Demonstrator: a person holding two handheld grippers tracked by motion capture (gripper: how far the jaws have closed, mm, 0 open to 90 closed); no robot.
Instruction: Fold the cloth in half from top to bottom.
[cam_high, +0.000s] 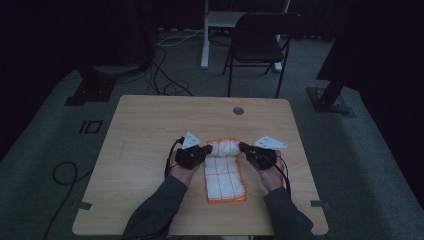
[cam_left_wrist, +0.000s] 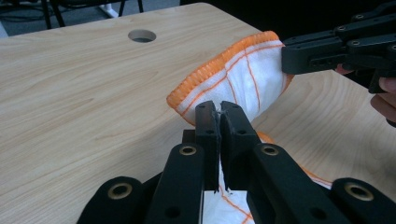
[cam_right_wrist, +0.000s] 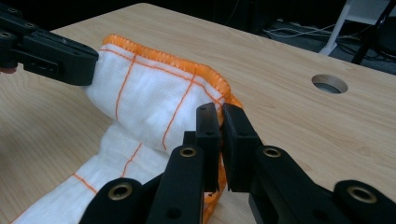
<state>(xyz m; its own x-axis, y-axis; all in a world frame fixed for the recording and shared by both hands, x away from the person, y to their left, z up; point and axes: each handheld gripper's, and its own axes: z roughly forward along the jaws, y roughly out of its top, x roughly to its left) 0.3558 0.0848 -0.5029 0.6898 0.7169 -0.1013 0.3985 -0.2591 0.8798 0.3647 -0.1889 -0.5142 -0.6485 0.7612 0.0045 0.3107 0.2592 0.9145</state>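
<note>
Both grippers, left gripper (cam_high: 206, 150) and right gripper (cam_high: 243, 147), pinch one far corner each of the cloth (cam_high: 226, 172), lifted between them; folding toward the near edge is begun, not finished.

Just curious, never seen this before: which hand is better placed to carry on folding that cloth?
Neither, probably. The left claw and right claw are each shut on a far corner of the white, orange-edged cloth, lifted between them, so they likely fold it together.
</note>
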